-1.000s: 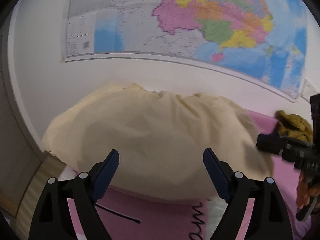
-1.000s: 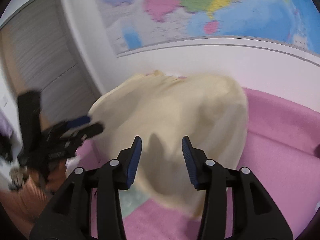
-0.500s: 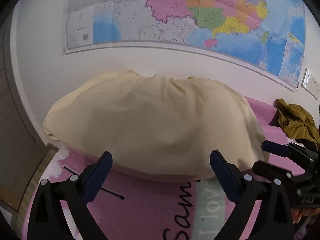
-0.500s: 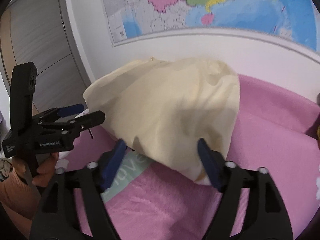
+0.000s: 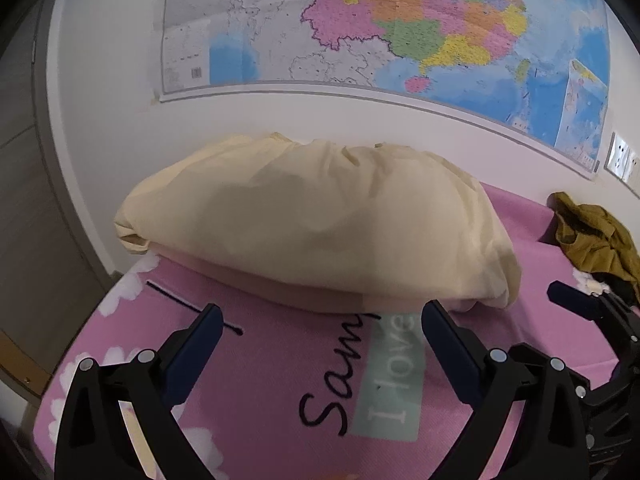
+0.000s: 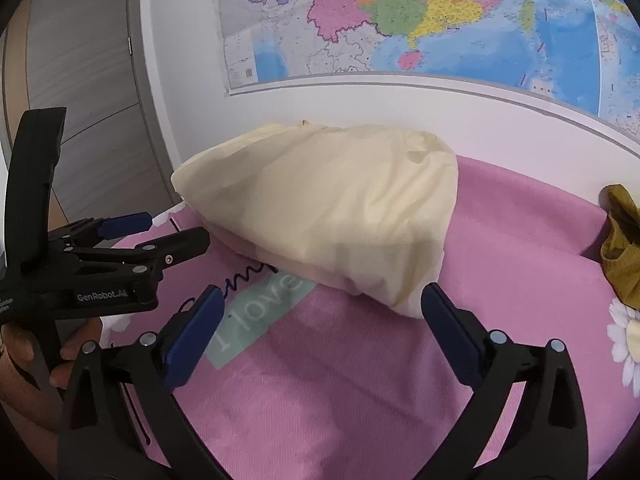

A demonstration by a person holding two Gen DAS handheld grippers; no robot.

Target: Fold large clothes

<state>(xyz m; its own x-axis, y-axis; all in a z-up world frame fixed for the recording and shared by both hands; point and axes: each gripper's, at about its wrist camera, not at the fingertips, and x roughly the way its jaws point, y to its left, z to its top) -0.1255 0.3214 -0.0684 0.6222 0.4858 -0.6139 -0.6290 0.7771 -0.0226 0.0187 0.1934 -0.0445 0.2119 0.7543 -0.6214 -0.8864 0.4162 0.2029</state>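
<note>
A cream-yellow garment [image 5: 320,232] lies folded in a puffy bundle on the pink bedsheet [image 5: 280,380], against the white wall. It also shows in the right wrist view [image 6: 332,212]. My left gripper [image 5: 320,320] is open and empty, a little short of the bundle's near edge. My right gripper [image 6: 320,308] is open and empty, near the bundle's right corner. The left gripper shows in the right wrist view [image 6: 152,228] at the left, held by a hand.
An olive-brown garment [image 5: 592,236] lies crumpled at the right of the bed; it also shows in the right wrist view [image 6: 620,244]. A wall map [image 5: 380,24] hangs above. A grey wardrobe door [image 6: 80,80] stands at the left. The sheet carries printed lettering [image 5: 384,372].
Both grippers have drawn back from the cream garment, and the right gripper has opened wide. The garment has settled flat on the bed.
</note>
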